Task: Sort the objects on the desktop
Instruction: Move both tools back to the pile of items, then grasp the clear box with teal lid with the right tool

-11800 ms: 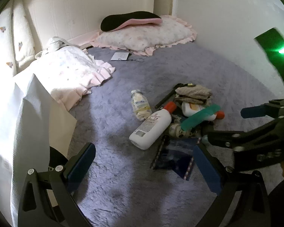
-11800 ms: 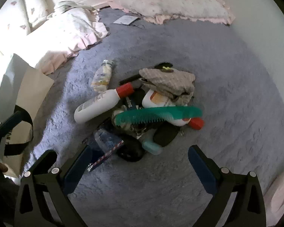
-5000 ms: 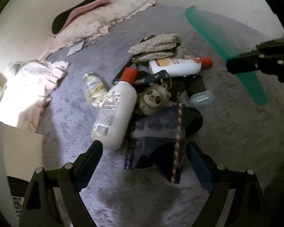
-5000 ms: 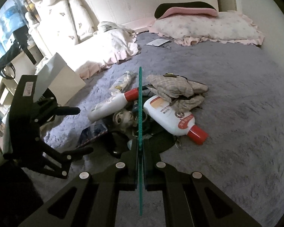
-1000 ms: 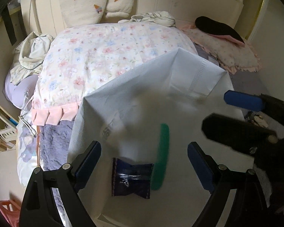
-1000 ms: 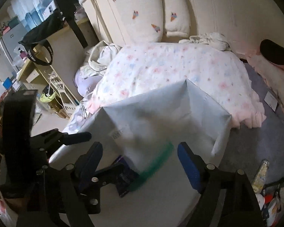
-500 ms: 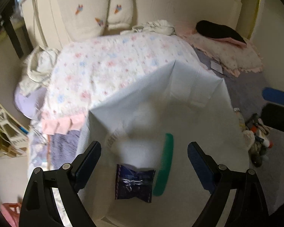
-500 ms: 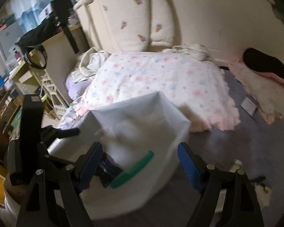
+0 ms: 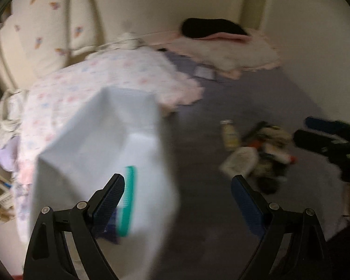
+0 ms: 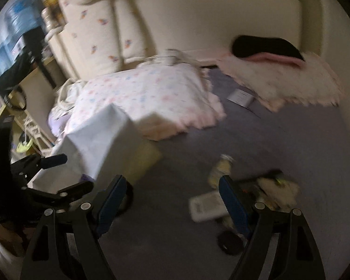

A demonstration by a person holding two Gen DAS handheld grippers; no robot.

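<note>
Bedding: a white floral quilt with pink ruffled edge (image 10: 147, 98) lay bunched on the purple carpet (image 10: 291, 140).
Pillow: frilled pink pillow (image 10: 287, 81) sat against the wall, black cushion (image 10: 266, 45) on top.
Paper: small white card (image 10: 240, 98) lay just beside the pillow.

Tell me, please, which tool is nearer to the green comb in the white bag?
Left. The left tool sits just over the white bag, beside the green comb; the right tool is over the carpet, further off.

Cream walls (image 10: 198, 11), lilac carpet (image 10: 291, 144), floral bedding (image 10: 147, 93)
</note>
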